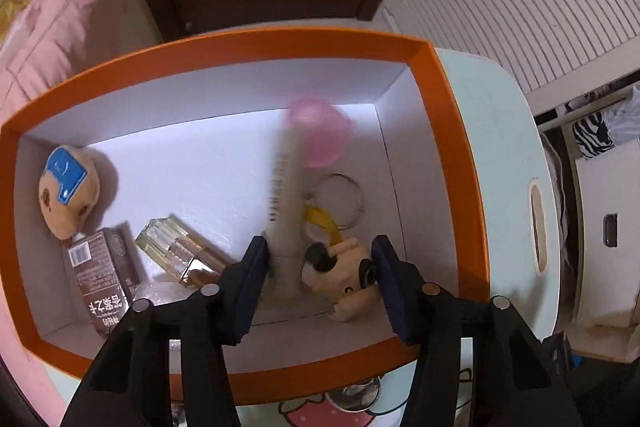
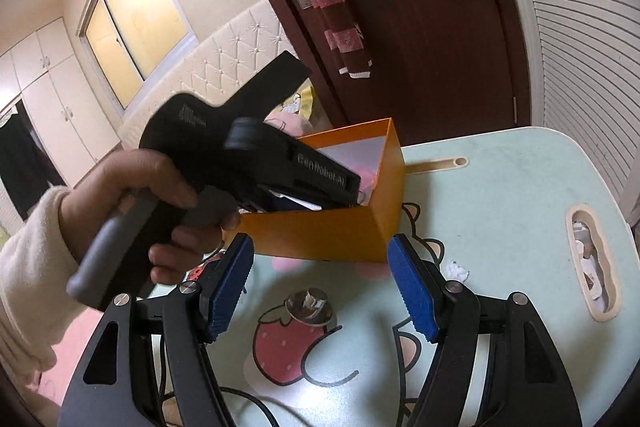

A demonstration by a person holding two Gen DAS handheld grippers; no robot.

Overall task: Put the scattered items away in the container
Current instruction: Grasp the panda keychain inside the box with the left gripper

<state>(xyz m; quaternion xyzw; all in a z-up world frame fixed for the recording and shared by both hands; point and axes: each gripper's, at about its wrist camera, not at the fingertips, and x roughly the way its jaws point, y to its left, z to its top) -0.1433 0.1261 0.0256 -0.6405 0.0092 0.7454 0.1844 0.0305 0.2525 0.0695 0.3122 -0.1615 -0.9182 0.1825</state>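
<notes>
An orange box [image 1: 460,155] with a white inside stands on the pale green table [image 1: 504,131]. In it lie a plush head [image 1: 68,191], a brown carton [image 1: 100,275], a glass perfume bottle [image 1: 180,247], a pink lid [image 1: 320,135], a key ring [image 1: 340,199] and a wooden toy [image 1: 352,279]. My left gripper [image 1: 322,267] is open over the box. A blurred cream tube [image 1: 286,203] stands between its fingers, touching only the left pad [image 1: 254,267]. My right gripper [image 2: 320,291] hangs open above a small silver object [image 2: 310,303] on the table.
A person's hand [image 2: 120,195] in a cream sleeve holds the left tool, its tip inside the box [image 2: 320,235]. The table has a handle slot [image 2: 592,263] and a white scrap [image 2: 456,269]. A dark door [image 2: 420,47] and a slatted white wall [image 2: 580,27] stand behind.
</notes>
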